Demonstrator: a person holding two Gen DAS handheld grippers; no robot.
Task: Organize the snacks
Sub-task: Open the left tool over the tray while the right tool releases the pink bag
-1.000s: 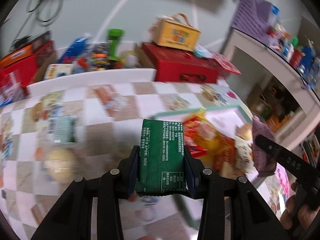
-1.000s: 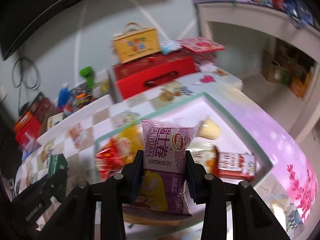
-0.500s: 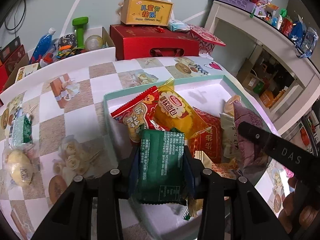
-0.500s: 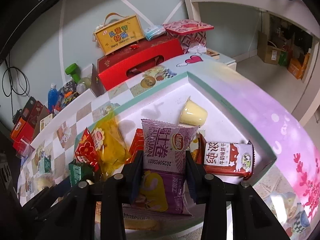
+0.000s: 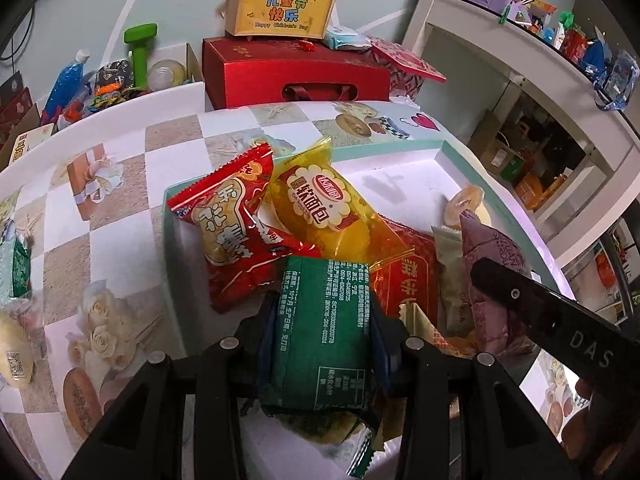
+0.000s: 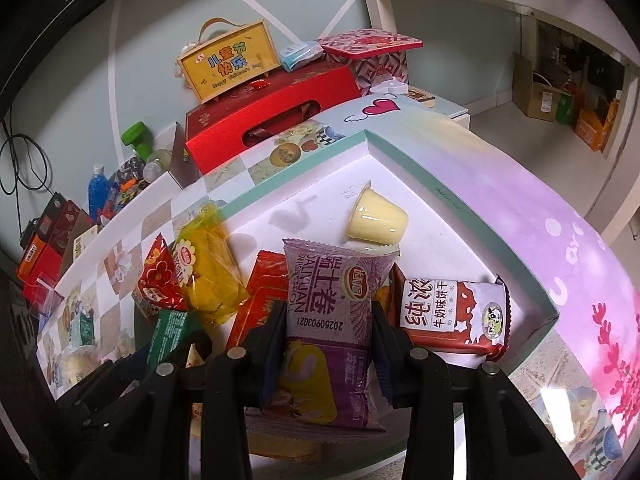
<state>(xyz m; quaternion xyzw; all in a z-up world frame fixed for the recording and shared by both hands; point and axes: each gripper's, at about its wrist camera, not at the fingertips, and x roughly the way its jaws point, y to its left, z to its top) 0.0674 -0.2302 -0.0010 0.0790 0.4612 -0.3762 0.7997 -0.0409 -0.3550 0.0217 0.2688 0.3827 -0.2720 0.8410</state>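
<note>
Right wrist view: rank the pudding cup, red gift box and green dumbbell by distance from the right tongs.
1. Pudding cup, just ahead in the tray.
2. Red gift box, beyond the tray, centre.
3. Green dumbbell, far left, by the wall.

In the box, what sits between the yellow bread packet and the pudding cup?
Bare white box floor separates the bread packet from the pudding cup, clearest in the right wrist view.

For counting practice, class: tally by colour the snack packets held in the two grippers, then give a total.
Green packet: 1, in the left gripper
Purple packet: 1, in the right gripper
Total: 2
</note>
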